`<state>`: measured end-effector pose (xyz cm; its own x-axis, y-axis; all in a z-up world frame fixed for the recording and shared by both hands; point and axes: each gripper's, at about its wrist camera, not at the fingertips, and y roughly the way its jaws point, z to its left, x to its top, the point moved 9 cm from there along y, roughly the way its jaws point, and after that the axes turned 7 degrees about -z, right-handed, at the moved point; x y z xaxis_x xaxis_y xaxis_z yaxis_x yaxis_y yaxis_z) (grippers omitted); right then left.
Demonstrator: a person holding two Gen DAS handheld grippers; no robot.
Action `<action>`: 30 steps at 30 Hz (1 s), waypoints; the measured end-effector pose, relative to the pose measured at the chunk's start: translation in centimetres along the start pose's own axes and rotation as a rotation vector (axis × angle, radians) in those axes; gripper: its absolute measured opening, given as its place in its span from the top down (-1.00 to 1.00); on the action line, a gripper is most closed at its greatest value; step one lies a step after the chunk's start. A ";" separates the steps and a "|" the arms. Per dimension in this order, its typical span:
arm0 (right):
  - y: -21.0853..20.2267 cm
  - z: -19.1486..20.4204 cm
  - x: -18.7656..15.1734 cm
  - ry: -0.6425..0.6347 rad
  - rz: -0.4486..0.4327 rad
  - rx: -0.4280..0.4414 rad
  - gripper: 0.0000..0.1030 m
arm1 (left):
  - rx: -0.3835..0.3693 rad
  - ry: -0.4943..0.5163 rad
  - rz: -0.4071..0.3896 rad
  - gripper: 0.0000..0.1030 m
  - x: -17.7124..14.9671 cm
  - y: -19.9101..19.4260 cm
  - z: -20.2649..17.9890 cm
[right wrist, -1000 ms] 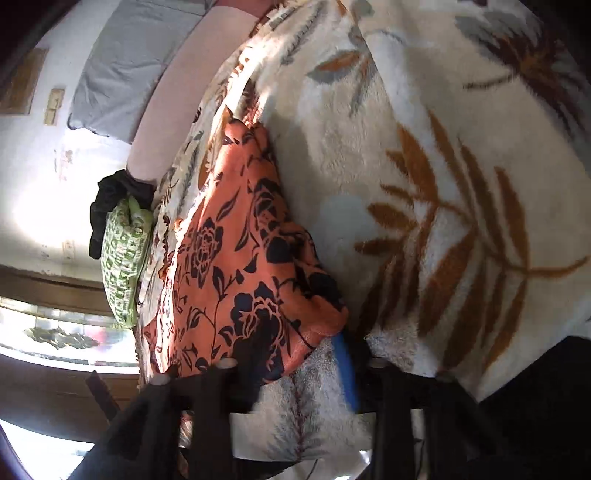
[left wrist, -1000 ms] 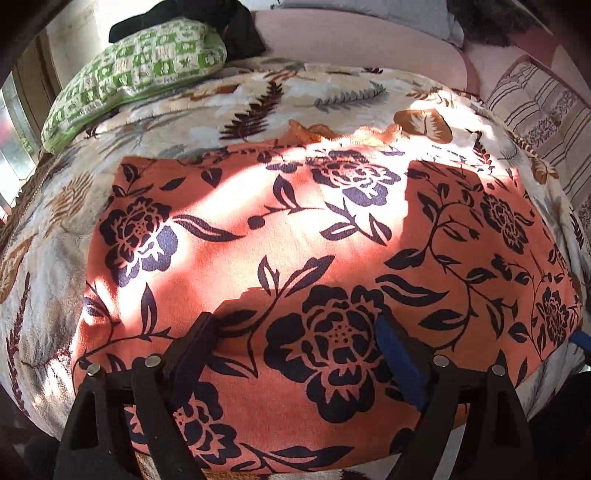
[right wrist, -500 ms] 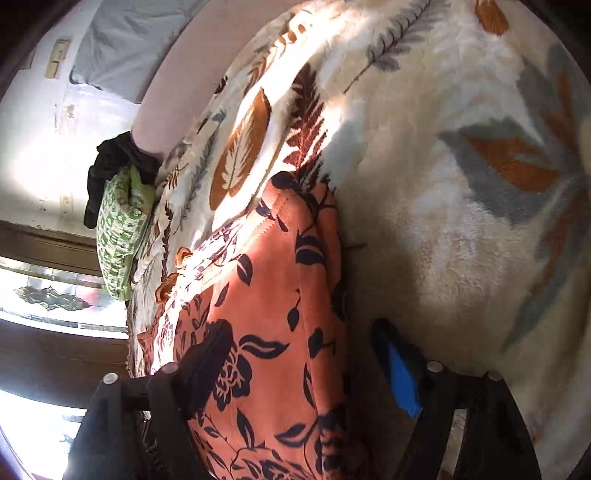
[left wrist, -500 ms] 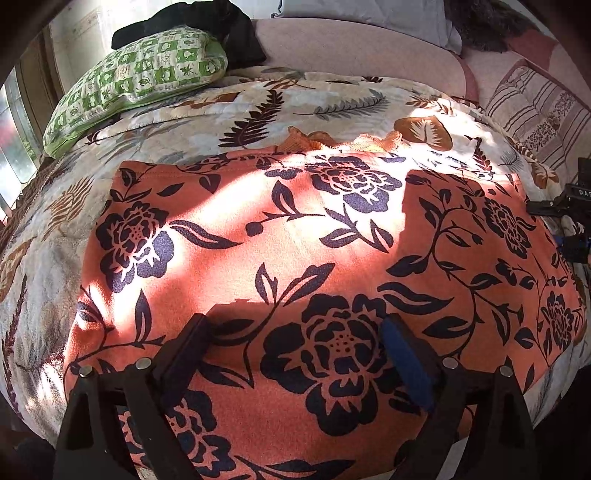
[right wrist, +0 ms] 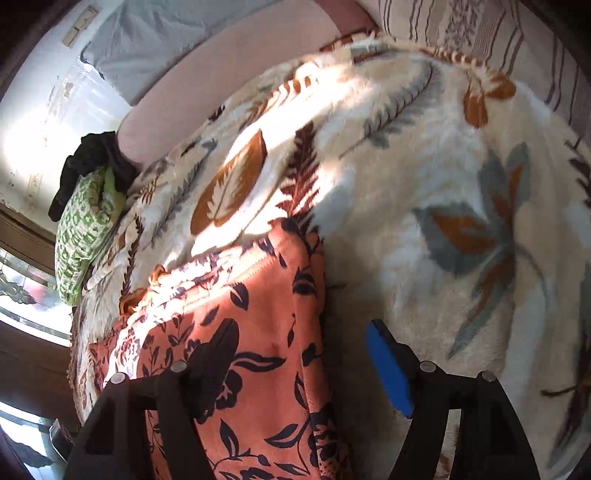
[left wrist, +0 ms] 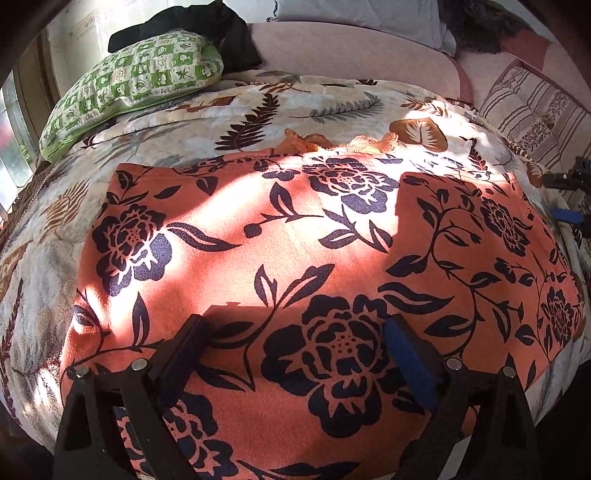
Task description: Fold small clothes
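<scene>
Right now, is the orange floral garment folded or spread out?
Spread flat: the orange floral garment lies open across the leaf-print blanket, edges visible, nothing doubled over.

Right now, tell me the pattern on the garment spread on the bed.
The garment is orange-coral with dark navy flowers and leaves, clearest in the left wrist view.

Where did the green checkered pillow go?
The green pillow lies at the far left corner of the leaf-print blanket in the left wrist view, with a black garment bunched against its far side.
</scene>
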<state>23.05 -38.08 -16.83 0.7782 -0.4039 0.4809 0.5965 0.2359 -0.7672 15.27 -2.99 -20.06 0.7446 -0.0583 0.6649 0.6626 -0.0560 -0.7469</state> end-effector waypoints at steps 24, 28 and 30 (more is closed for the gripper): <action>3.4 1.4 -0.8 0.381 0.184 0.320 -0.56 | -0.019 0.014 0.050 -0.95 0.1 -0.9 0.6; -0.4 7.1 -1.5 0.174 0.177 0.427 -0.58 | 0.004 -0.023 -0.018 -0.95 0.5 -3.4 1.9; -1.4 9.1 -4.0 0.144 0.213 0.495 -0.60 | 0.003 -0.045 -0.013 -0.95 -0.3 -3.7 2.4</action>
<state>20.88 -28.77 -13.86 0.8779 -0.4100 0.2474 0.4767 0.6989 -0.5332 12.84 -0.37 -17.50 0.7389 -0.0129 0.6737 0.6723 -0.0538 -0.7384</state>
